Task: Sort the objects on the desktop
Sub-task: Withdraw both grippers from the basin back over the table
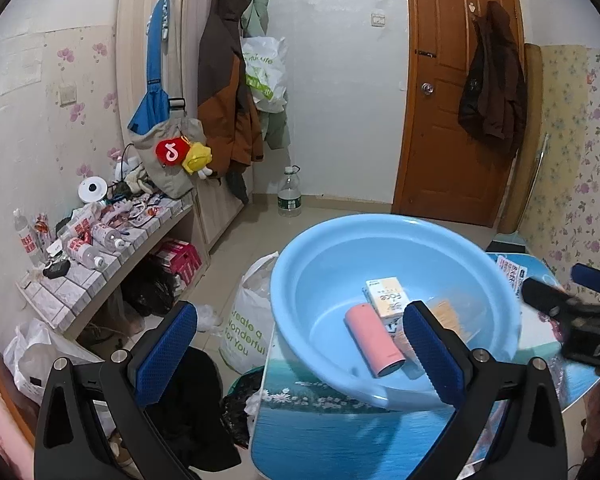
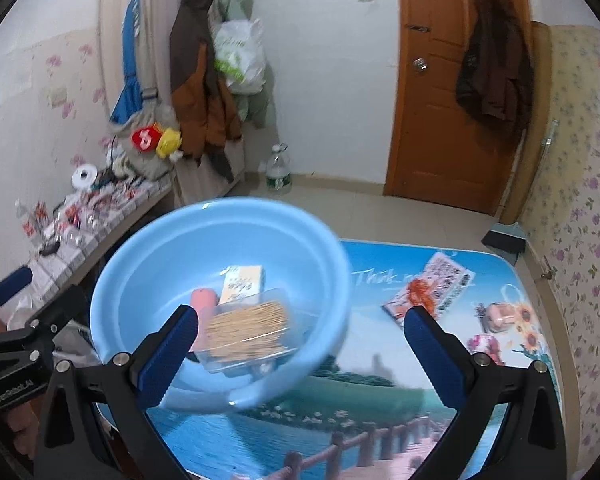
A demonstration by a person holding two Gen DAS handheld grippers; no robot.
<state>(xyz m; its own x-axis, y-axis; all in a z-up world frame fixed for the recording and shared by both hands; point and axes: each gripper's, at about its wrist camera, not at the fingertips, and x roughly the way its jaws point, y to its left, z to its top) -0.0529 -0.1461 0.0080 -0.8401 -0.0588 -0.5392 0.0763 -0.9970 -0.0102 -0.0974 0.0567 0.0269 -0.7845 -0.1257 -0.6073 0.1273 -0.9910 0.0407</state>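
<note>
Blue plastic basin (image 2: 220,300) sits on my scenic-print table (image 2: 380,420), at eleven o'clock from the right gripper (image 2: 300,348) and one o'clock from the left gripper (image 1: 300,344), both spread wide, holding nothing. Inside lie a clear toothpick box (image 2: 248,328), pink cylinder (image 1: 374,340) and small carton (image 1: 386,296).

My blue basin (image 2: 148,280) takes up the left end of the surface (image 2: 364,400), overhanging its edge. To its right the surface lies bare up to a printed packet (image 2: 428,292) near the far edge; both my claws gape, holding nothing.
</note>
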